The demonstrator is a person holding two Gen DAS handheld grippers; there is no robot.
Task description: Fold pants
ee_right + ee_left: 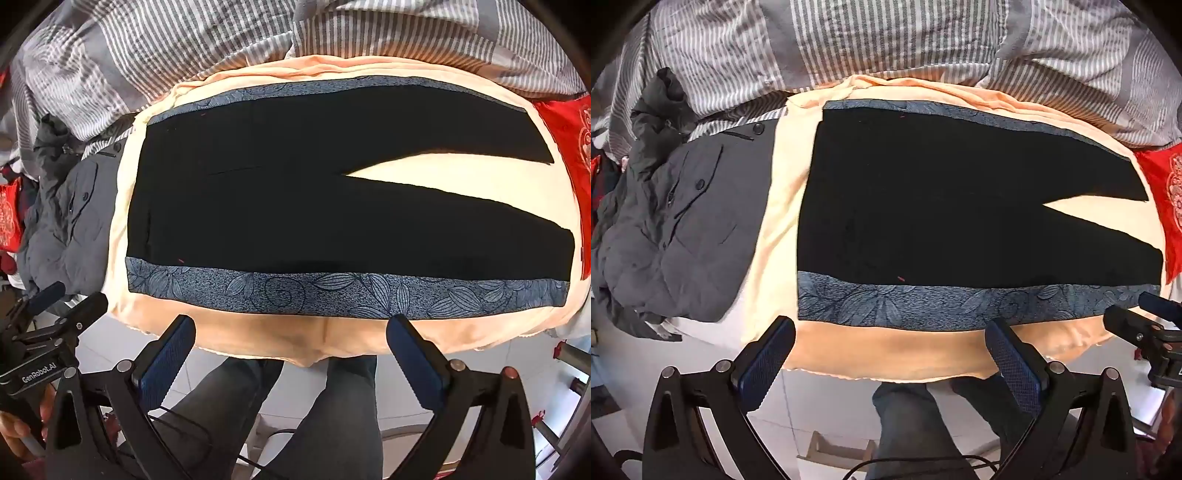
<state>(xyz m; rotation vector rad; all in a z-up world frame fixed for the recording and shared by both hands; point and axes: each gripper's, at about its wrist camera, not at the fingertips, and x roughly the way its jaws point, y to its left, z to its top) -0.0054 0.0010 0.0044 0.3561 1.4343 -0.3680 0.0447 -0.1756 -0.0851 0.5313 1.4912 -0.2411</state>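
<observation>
Black pants (942, 206) flat on peach blanket (783, 206), legs splayed rightward. Left gripper (890, 354) jaws apart, empty; right gripper (291, 350) likewise, above near edge.

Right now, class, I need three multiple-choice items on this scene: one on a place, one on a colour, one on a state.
1. Where does the grey jacket lie?
A. At the waist end of the pants
B. At the leg ends
C. On top of the pants

2. What colour is the patterned band along the pants' near edge?
A. Red
B. Blue
C. Green

3. How do the left gripper and right gripper stand?
A. Both shut on the pants
B. One open, one shut
C. Both open, holding nothing

Key: 1 A, it lies past the waist, off the pants; 2 B, a blue leaf print; 3 C, the fingers stand wide apart, short of the cloth.
</observation>
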